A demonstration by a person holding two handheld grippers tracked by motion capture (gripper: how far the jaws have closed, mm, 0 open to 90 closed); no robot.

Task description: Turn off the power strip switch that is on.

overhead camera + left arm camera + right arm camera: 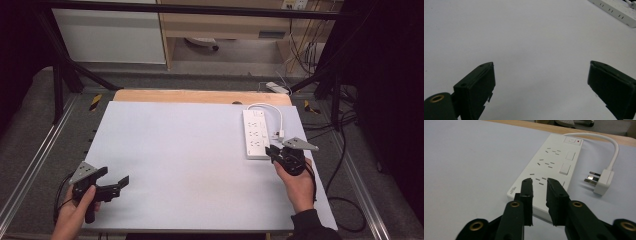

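A white power strip (255, 133) is lying near the far right corner of the pale worktop (190, 165), its plug (603, 182) resting just beside it. The right gripper (539, 181) is hovering over the strip's near end, jaws nearly together, clamping nothing. The left gripper (114, 178) is waiting well apart from the strip, jaws wide.

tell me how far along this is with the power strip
Early. Nothing looks done: the power strip lies flat on the white mat, its plug loose beside it, in no socket. In hand: the right claw hovers over the strip's near end, jaws nearly together, gripping nothing. The left claw waits wide open, far off. Any grasp or plugging in is left.
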